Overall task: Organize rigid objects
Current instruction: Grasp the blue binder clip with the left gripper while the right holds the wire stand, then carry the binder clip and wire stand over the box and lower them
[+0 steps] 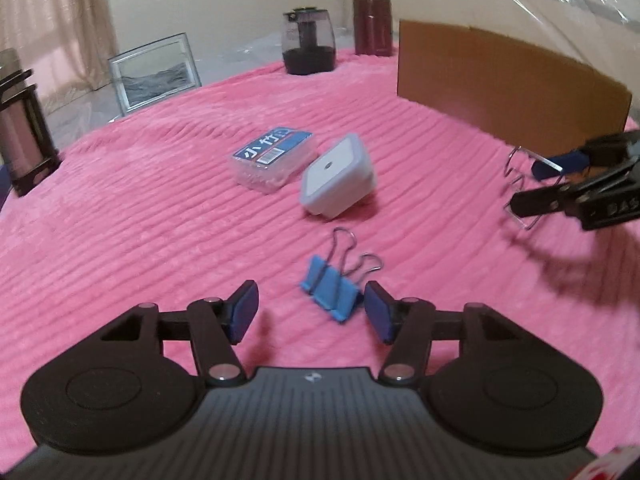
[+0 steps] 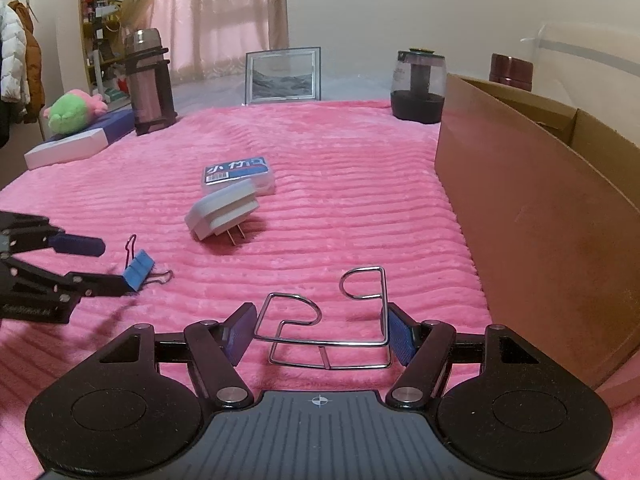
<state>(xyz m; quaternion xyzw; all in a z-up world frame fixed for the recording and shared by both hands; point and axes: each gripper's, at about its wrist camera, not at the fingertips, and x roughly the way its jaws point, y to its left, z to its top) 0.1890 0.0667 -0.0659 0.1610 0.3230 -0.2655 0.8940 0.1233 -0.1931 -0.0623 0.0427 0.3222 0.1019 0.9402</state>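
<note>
The left gripper (image 1: 310,312) is sitting released with the blue binder clip (image 1: 330,288) against its right pad, while the right gripper (image 2: 320,336) is clenching the wire rack (image 2: 332,336) between its pads, likely for the cardboard box (image 2: 540,216) to its right.

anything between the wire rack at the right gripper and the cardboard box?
Nothing visible. The wire rack sits between the right gripper's pads, and only bare pink blanket lies between it and the cardboard box wall beside it.

You face a plain cream wall (image 2: 400,8) – pale pink curtains (image 2: 224,16) glow with daylight at its left. A cluttered bookshelf (image 2: 98,20) fills your far-left corner.
</note>
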